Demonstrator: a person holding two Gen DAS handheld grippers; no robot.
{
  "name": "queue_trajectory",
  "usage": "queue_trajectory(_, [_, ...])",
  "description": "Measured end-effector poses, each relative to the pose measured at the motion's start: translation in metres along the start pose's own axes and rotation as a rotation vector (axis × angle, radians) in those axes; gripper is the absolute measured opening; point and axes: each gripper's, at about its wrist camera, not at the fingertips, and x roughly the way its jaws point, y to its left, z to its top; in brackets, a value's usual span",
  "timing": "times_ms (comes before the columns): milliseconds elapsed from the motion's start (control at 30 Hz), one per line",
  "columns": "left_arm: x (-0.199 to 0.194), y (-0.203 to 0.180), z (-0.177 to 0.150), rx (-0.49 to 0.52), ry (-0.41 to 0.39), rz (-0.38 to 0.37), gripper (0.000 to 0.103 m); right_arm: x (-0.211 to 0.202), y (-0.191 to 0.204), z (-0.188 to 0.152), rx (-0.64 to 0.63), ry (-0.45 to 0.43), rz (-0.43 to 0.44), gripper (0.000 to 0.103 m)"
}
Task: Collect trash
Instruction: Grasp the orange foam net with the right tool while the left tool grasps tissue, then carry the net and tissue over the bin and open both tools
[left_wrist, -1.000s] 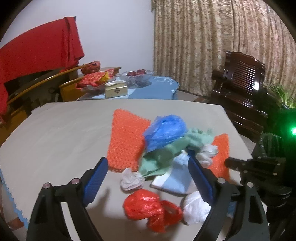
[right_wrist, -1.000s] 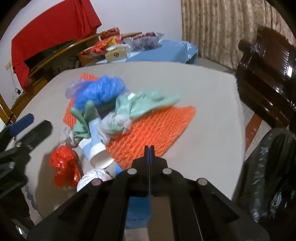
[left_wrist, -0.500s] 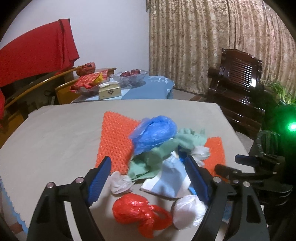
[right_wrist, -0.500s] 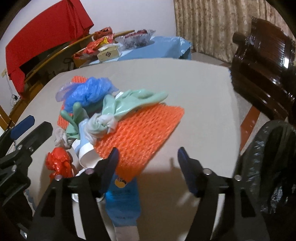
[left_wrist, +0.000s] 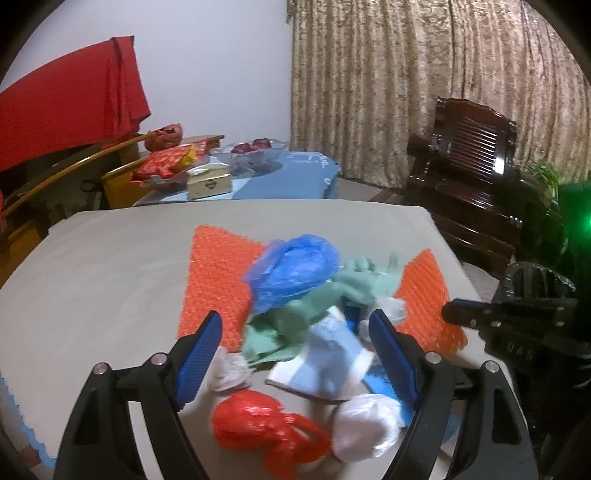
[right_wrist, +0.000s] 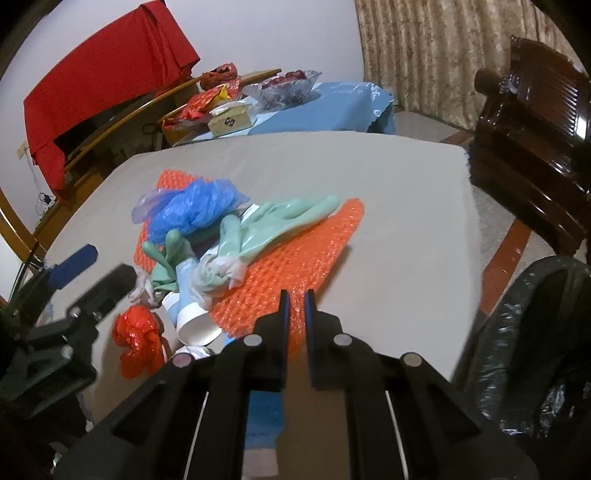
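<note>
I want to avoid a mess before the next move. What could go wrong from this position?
1. The right gripper has closed on the edge of the orange bubble wrap. The green rubber glove and a white wad lie on that sheet, so pulling it may scatter them off the table.
2. The left gripper is open over a mixed pile; it may catch the red plastic bag only partly.

Dim, warm indoor light with heavy fisheye bending and black corners; the trash pile (left_wrist: 303, 317) is motion-blurred, and a green glare (left_wrist: 581, 221) blooms at right.
</note>
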Motion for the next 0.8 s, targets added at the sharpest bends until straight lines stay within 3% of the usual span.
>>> queue_trajectory(300, [0.005,-0.023,0.004,0.029,0.001,-0.090,0.069,-0.034,-0.025,0.009,0.013,-0.079,-0.078,0.006])
queue_trajectory(567, [0.035,-0.058,0.002,0.090,0.044,-0.136,0.064,-0.028,-0.050,0.002,0.059,-0.047,-0.115,0.006])
queue_trajectory(733, [0.057,-0.072,-0.004,0.125,0.088,-0.136,0.041,-0.026,-0.057,0.000,0.076,-0.036,-0.110,0.006])
queue_trajectory(800, [0.061,-0.076,-0.007,0.148,0.090,-0.130,0.037,-0.026,-0.057,0.000,0.074,-0.035,-0.109,0.006])
